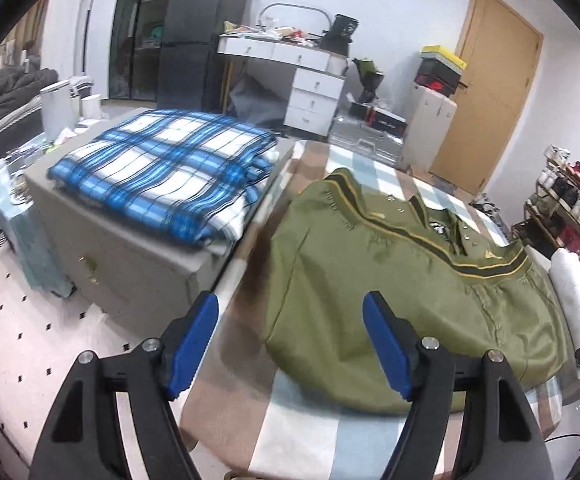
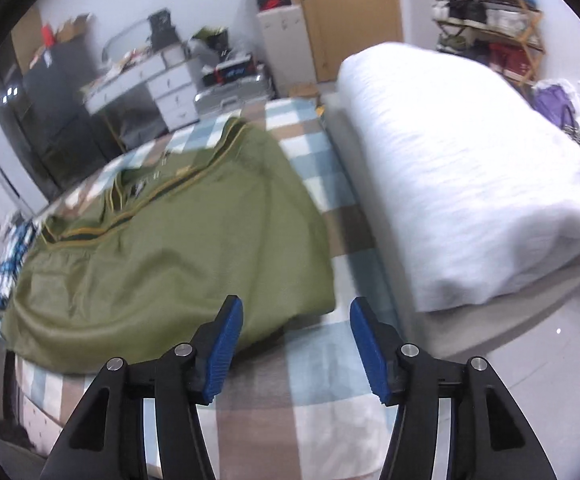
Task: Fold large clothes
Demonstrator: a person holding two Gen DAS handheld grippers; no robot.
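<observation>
The olive-green jacket [image 1: 389, 280] lies folded into a compact rectangle on a table covered by a checked cloth [image 1: 250, 384] of brown, pale blue and white squares. Its dark, yellow-edged striped ribbing and a row of snap fasteners face up on the far half. The left gripper [image 1: 290, 344] hangs above the near edge of the table with its blue-padded jaws spread wide and nothing between them; the near left corner of the jacket lies below and beyond the gap. The right gripper [image 2: 295, 346] is likewise spread apart and empty, held over the checked cloth at the near right corner of the jacket [image 2: 162, 248], whose edge sits just beside the left pad. To the left of the table stands a grey box-like unit [image 1: 130, 264] with a blue-and-white plaid garment [image 1: 162, 172] folded on top of it. To the right of the jacket, a thick white folded quilt or padding [image 2: 461, 176] rests on a grey surface alongside the table. In the background, a white desk with drawers [image 1: 309, 80] carries a clutter of small items too blurred to identify; stacked boxes [image 1: 441, 68] sit on a white cabinet beside a wooden door [image 1: 489, 92]. A wooden rack [image 2: 489, 20] by the wall holds bundled items on its shelves, individual contents not distinguishable. White cylindrical containers [image 1: 56, 108] stand at far left; their contents cannot be seen.
</observation>
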